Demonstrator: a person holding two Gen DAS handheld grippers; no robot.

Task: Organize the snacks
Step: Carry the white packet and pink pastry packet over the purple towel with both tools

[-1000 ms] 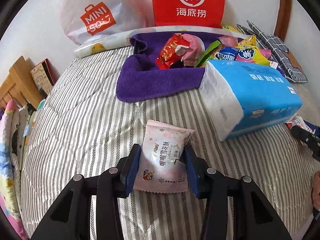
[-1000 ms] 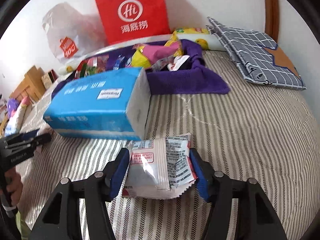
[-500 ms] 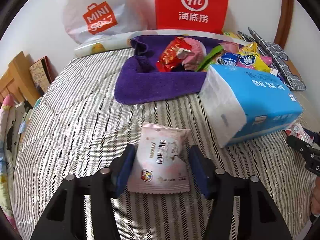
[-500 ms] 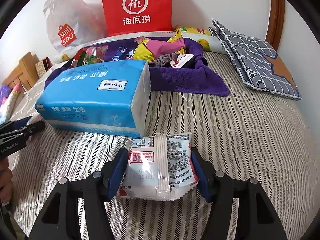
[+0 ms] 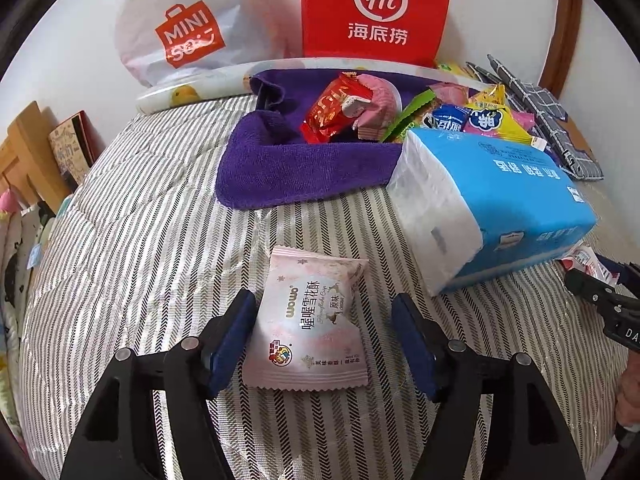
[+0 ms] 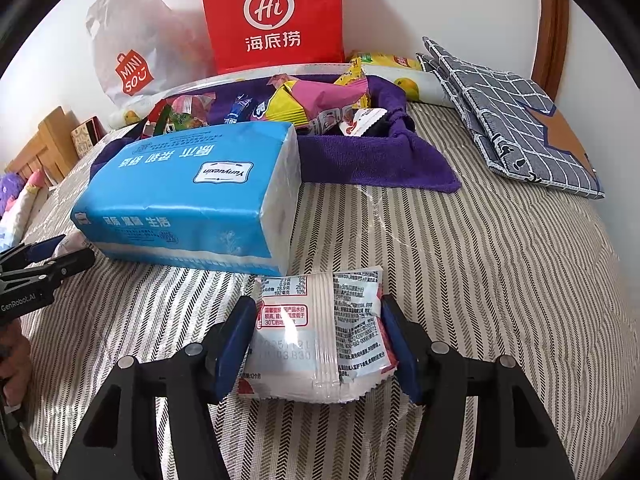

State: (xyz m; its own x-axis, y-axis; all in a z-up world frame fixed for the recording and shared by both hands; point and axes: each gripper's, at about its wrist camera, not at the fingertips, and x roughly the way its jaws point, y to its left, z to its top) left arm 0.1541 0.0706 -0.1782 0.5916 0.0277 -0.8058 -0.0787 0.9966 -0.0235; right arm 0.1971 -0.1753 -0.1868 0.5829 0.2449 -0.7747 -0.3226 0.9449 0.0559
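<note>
While loose, pink packet [image 5: 306,320] between left gripper [image 5: 324,336]

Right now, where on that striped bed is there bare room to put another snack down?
Bare stripes lie left of the purple cloth, toward the bedside, and between the tissue pack and the checked cushion. Crowded: the cloth itself, heaped with snacks, and the strip beside the pink packet.

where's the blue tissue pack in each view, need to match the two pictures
Left wrist view: the blue tissue pack lies right of centre, its white end facing the camera, in front of the purple cloth tray.
Right wrist view: the blue tissue pack lies left of centre, beyond the held snack.
Shared landmark: the red Hi bag stands against the wall behind the tray in both.
</note>
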